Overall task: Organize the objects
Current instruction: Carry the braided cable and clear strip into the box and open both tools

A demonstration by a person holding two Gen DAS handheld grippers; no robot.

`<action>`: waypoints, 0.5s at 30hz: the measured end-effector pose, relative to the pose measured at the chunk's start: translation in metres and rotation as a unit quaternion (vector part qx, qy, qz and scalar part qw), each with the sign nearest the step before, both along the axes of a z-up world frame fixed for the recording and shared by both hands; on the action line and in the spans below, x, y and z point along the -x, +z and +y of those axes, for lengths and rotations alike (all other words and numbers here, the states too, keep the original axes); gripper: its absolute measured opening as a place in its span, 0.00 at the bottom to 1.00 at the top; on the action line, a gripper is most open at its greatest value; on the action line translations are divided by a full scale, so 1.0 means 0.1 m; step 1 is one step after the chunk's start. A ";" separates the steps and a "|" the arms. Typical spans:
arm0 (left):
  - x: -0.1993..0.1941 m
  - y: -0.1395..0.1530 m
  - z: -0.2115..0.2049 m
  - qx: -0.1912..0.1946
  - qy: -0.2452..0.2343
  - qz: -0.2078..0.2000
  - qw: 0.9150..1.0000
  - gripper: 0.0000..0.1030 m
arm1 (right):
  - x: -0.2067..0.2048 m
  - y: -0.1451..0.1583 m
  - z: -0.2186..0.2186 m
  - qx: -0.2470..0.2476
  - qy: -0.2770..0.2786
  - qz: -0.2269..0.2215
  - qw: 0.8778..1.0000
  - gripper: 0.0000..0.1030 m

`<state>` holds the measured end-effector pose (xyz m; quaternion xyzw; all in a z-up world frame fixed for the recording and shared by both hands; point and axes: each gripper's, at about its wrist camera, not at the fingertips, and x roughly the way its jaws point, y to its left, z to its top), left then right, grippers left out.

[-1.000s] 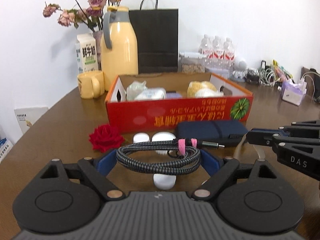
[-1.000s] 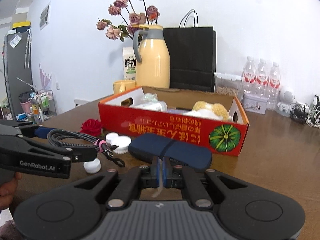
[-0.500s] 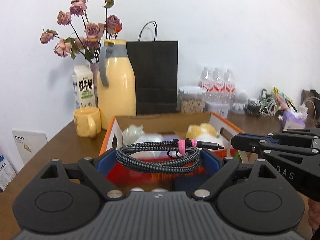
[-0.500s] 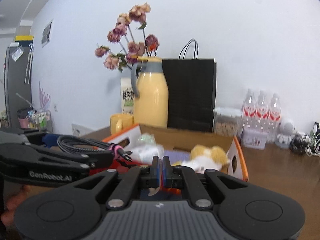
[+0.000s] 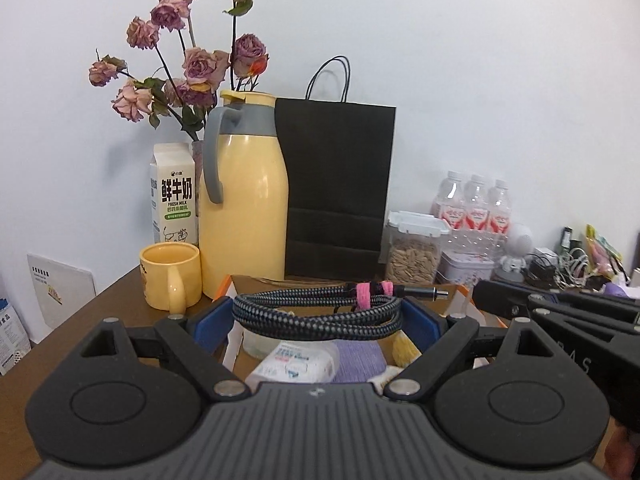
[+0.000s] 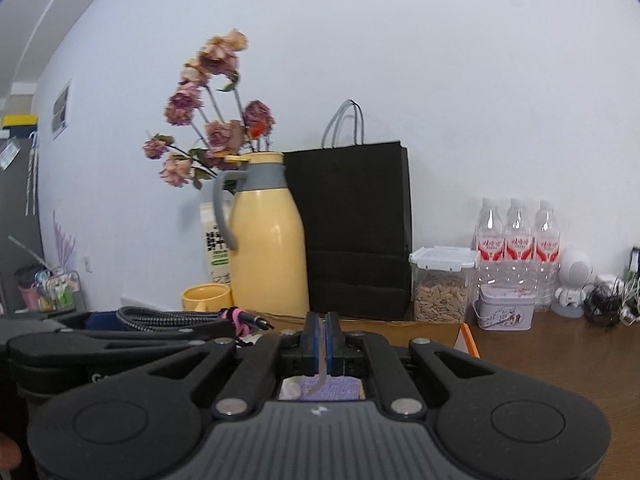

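The left gripper (image 5: 316, 322) held the coiled black braided cable with a pink strap (image 5: 320, 312) across its wide-set blue pads, poised above the open cardboard box with orange edges (image 5: 464, 294), apparently for placing inside. The right gripper (image 6: 323, 338) was clamped on a thin pale strip (image 6: 318, 382); what hung below it was hidden by the gripper body. The box's contents, a white packet (image 5: 294, 362) and a purple item (image 5: 358, 362), were largely obscured.

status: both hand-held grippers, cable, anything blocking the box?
Left hand-held gripper shut on coiled cable, above open box. Right hand-held gripper shut, thin strap pinched. Nothing blocking the drop.
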<state>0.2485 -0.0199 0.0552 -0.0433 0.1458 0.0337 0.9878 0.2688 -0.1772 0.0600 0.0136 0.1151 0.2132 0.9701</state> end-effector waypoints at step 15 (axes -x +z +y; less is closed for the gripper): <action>-0.41 -0.42 0.03 -0.013 0.003 0.030 0.999 0.89 | -0.52 -0.53 -0.03 0.003 -0.022 0.073 0.997 0.03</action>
